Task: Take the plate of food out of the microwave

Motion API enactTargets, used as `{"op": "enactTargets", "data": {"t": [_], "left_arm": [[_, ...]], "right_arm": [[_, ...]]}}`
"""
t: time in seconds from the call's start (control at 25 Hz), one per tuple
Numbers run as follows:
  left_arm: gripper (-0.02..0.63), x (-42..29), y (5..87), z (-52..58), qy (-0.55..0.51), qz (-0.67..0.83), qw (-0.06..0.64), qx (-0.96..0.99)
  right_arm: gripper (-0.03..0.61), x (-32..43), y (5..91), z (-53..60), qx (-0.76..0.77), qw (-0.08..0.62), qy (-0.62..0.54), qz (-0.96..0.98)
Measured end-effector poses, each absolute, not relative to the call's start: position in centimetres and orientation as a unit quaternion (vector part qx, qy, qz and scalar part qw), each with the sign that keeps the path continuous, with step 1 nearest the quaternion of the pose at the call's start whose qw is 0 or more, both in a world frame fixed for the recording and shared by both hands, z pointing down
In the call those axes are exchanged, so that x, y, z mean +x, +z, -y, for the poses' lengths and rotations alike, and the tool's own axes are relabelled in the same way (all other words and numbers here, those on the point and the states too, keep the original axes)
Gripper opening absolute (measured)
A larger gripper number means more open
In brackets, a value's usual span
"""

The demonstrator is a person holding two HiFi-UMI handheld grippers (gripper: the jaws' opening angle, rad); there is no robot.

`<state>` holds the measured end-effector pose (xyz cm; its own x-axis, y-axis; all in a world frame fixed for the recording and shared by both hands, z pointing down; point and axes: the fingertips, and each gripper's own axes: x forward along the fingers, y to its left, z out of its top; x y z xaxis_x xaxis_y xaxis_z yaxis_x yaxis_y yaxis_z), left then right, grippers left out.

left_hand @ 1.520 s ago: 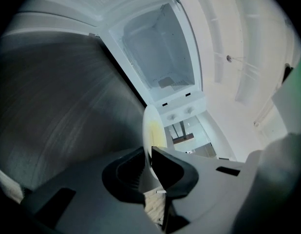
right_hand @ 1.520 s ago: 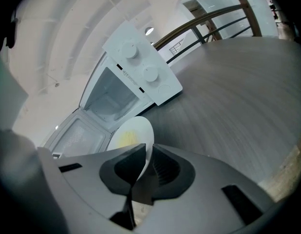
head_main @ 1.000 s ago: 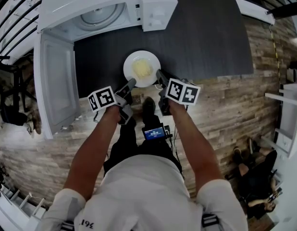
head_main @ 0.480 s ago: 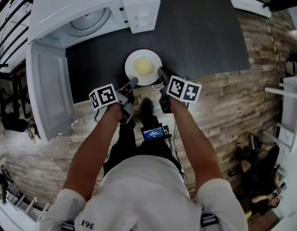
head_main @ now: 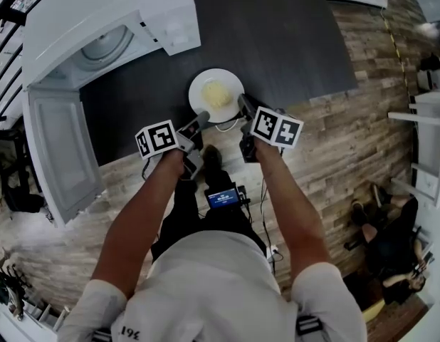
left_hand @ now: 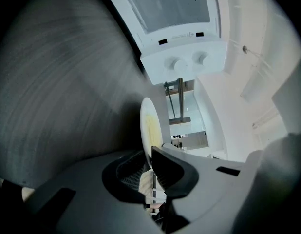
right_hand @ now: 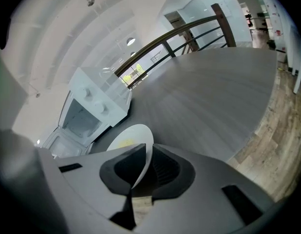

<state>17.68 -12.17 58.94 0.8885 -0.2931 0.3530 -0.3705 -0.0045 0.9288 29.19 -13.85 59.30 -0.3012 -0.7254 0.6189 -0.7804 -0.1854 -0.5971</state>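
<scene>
A white plate (head_main: 216, 95) with yellow food (head_main: 218, 92) on it hangs over the dark countertop (head_main: 277, 41), held from both sides. My left gripper (head_main: 203, 115) is shut on its near left rim, and my right gripper (head_main: 242, 103) is shut on its near right rim. In the left gripper view the plate (left_hand: 151, 128) stands edge-on between the jaws. The right gripper view shows the plate's rim (right_hand: 136, 145) pinched between the dark pads. The white microwave (head_main: 106, 27) stands at the far left with its door (head_main: 55, 152) swung open and its cavity without the plate.
The microwave's glass turntable (head_main: 105, 47) shows inside the cavity. The open door juts out past the counter's front edge over the wood floor (head_main: 348, 141). A person sits on the floor at the right (head_main: 391, 241). White shelving (head_main: 426, 148) stands at the far right.
Both grippers have carried the plate to the right, away from the microwave. The microwave and its open door have slid to the left in the head view.
</scene>
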Motion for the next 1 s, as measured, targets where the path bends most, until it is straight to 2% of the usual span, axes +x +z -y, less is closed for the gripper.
{"op": "enactTargets", "data": {"t": [0.32, 0.6, 0.84, 1.0], "left_arm": [[0.023, 19.0, 59.1, 10.9, 0.011, 0.203, 0.702, 0.682], [0.023, 18.5, 58.1, 10.6, -0.007, 0.167, 0.706, 0.688], [0.023, 18.2, 56.3, 10.3, -0.024, 0.153, 0.693, 0.704], [0.023, 16.1, 57.2, 10.5, 0.035, 0.197, 0.650, 0.733]], "right_arm": [[0.035, 30.6, 59.7, 14.3, 0.586, -0.018, 0.518, 0.623], [0.031, 30.8, 59.3, 15.1, 0.582, -0.022, 0.520, 0.624], [0.031, 30.8, 59.9, 15.1, 0.594, 0.045, 0.501, 0.627], [0.032, 31.0, 59.9, 15.1, 0.609, 0.096, 0.466, 0.634]]}}
